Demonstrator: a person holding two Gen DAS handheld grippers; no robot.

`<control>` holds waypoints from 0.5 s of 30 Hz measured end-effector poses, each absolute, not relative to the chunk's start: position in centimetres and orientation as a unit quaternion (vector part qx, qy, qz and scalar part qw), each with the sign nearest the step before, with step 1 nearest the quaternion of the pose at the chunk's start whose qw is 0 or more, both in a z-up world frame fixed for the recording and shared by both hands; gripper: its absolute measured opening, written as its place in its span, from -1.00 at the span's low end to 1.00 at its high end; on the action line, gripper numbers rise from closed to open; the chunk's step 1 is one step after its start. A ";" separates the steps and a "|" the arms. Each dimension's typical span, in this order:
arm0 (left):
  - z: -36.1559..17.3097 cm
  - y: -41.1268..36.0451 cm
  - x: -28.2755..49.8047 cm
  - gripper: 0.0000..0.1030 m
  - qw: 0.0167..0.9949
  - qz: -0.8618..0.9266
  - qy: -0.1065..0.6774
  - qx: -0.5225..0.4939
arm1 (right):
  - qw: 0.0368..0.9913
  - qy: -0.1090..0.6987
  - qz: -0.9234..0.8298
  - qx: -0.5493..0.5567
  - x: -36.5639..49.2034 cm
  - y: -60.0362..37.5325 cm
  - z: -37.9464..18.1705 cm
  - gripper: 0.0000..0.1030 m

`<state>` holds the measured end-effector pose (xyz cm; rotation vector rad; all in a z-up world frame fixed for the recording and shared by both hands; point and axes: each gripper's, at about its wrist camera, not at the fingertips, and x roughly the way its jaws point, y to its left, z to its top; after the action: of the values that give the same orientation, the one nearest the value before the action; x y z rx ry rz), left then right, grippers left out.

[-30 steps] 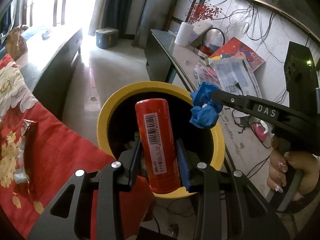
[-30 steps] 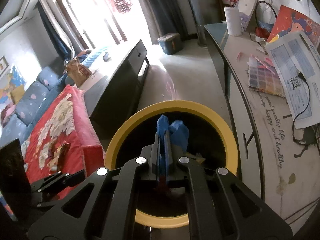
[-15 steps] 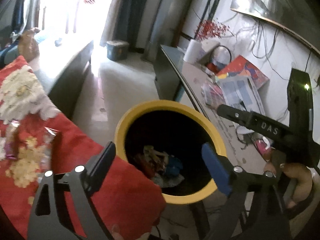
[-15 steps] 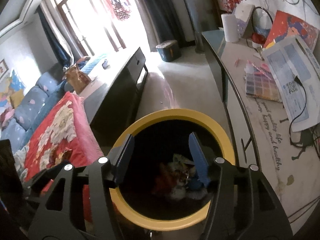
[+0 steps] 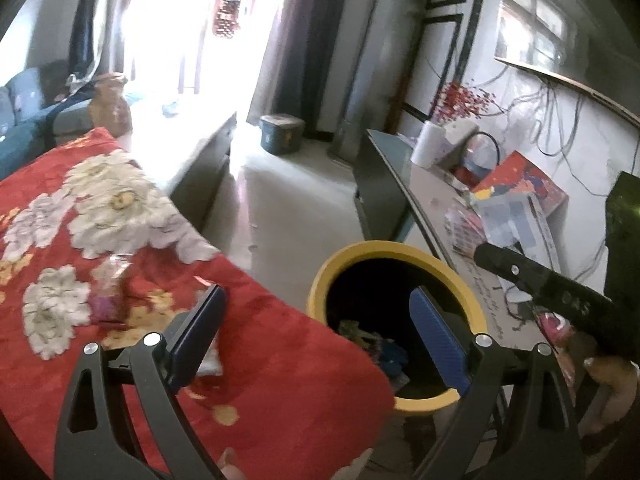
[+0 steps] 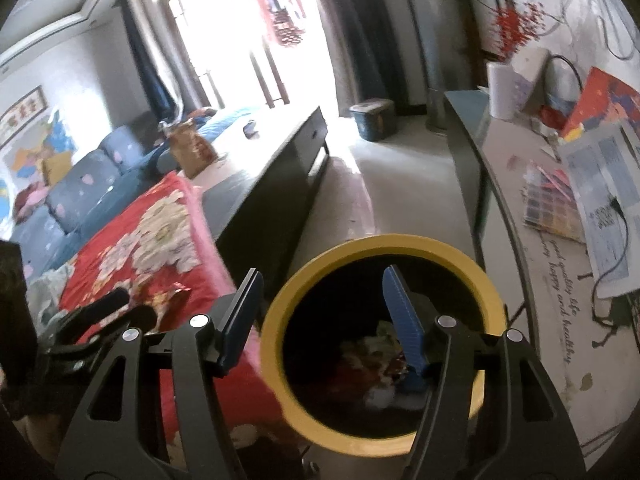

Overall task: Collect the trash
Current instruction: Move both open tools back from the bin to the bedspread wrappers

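Both tools have let go since the earlier frames: the red can that stood between the left tool's [image 5: 316,328] pads and the blue wad pinched in the right tool [image 6: 320,312] are gone from the jaws, and both views have pulled back from the yellow bin [image 6: 280,312]. Now the left tool stands wide open with nothing between its pads. The right tool's jaws are opening, about halfway apart, also with nothing between them.

Judging by the heap of wrappers and blue scraps [image 5: 380,348] at the bottom of the bin, this round of dropping is done. What looks left is a crinkled clear wrapper [image 5: 112,280] lying on the red flowered blanket [image 5: 280,380], near its bin-side edge, and perhaps a small shiny scrap [image 6: 178,290] close to the same edge; I judge these the next pickups.

Only the left view shows the wrapper clearly, plus the right tool's black body and the hand [image 5: 600,384] gripping it. Only the right view looks straight down into the bin, and it shows the blue sofa [image 6: 80,188] beyond the blanket.
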<state>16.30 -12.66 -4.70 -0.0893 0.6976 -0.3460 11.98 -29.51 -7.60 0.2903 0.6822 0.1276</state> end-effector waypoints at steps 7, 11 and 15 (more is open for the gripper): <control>-4.1 -9.6 16.2 0.75 0.932 -0.139 0.329 -0.059 | 0.934 0.323 0.094 0.122 11.4 -26.7 -6.7 0.06; -3.9 -8.3 16.2 0.75 0.936 -0.124 0.323 -0.066 | 0.933 0.325 0.112 0.109 11.2 -25.0 -6.5 0.06; -3.8 -6.9 16.3 0.75 0.937 -0.112 0.321 -0.077 | 0.931 0.327 0.126 0.099 11.2 -23.6 -6.5 0.06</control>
<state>16.30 -6.85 -3.77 -0.1582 0.6555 -0.2284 11.17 -23.58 -6.54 0.2030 0.6699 0.2589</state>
